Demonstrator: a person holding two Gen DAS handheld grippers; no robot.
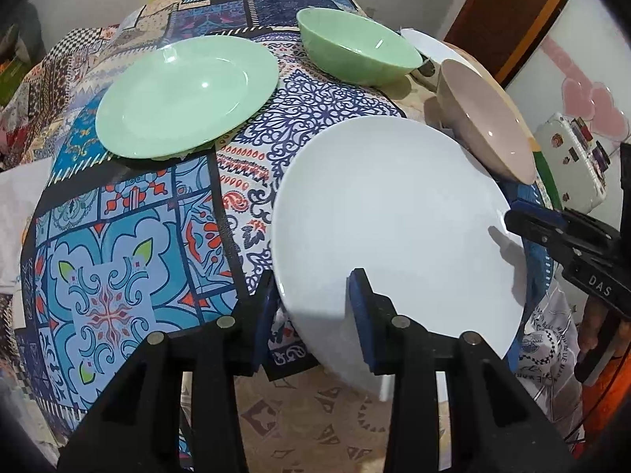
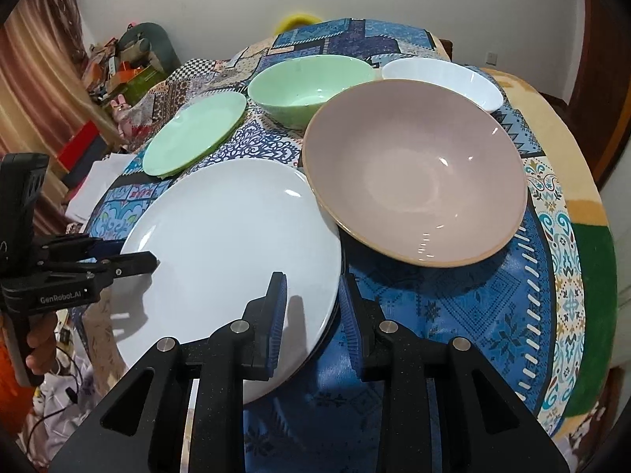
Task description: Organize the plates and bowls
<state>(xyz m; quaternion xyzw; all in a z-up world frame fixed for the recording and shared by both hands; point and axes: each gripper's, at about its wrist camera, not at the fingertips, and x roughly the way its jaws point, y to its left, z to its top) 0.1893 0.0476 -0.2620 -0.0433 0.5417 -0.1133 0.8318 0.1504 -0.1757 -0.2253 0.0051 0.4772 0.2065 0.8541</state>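
A large white plate (image 1: pixel 394 216) (image 2: pixel 228 236) sits at the near edge of the patterned tablecloth (image 1: pixel 118 236), its near rim hanging past the table edge. My left gripper (image 1: pixel 313 280) (image 2: pixel 146 260) is shut on the plate's left rim. My right gripper (image 2: pixel 311 280) (image 1: pixel 512 216) is shut on its right rim, one finger above and one below. A pink bowl (image 2: pixel 414 169) (image 1: pixel 485 118) stands right beside the plate, rim against rim. Farther back are a green plate (image 1: pixel 185 94) (image 2: pixel 195 134), a green bowl (image 1: pixel 355 51) (image 2: pixel 307 82) and a white bowl (image 2: pixel 441 79) (image 1: pixel 434 45).
A hand (image 2: pixel 39 339) holds the left gripper's handle. Loose papers (image 2: pixel 94 181) and piled clutter (image 2: pixel 130 67) lie beyond the table's left side. A white case with stickers (image 1: pixel 572 157) stands to the right of the table.
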